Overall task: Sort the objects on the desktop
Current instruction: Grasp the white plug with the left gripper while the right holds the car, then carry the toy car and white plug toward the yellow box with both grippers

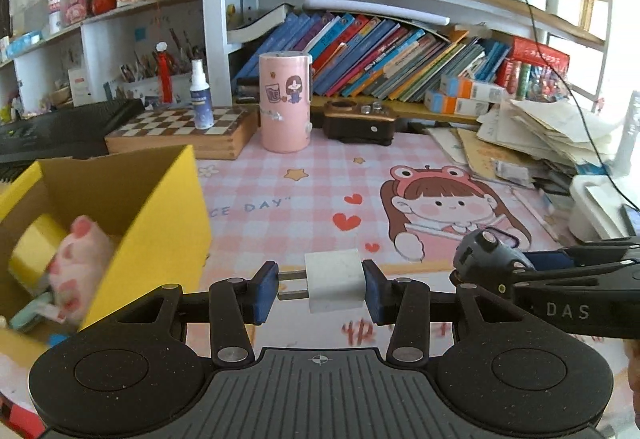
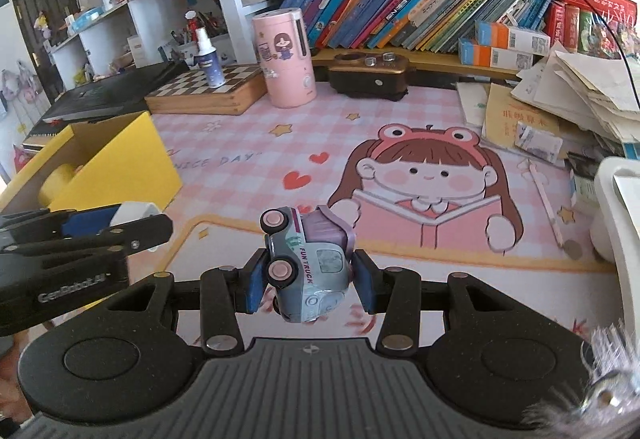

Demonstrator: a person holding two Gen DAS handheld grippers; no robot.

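My left gripper (image 1: 322, 285) is shut on a white charger plug (image 1: 336, 279), its two metal prongs against the left pad, held above the pink cartoon desk mat (image 1: 280, 199). A yellow cardboard box (image 1: 160, 207) stands just to its left, holding a yellow tape roll (image 1: 34, 247) and a pink plush toy (image 1: 80, 259). My right gripper (image 2: 306, 279) is shut on a small grey-and-purple toy truck (image 2: 308, 259), tipped on its side with the wheels facing left. In the right wrist view the left gripper (image 2: 120, 223) hangs at the left near the box (image 2: 120, 159).
At the back of the mat stand a pink cylinder (image 1: 285, 103), a chessboard box (image 1: 184, 131) with a spray bottle (image 1: 200, 95) on it, and a brown device (image 1: 360, 119). Stacked papers (image 1: 552, 135) and a white appliance (image 1: 596, 207) crowd the right side. Bookshelves rise behind.
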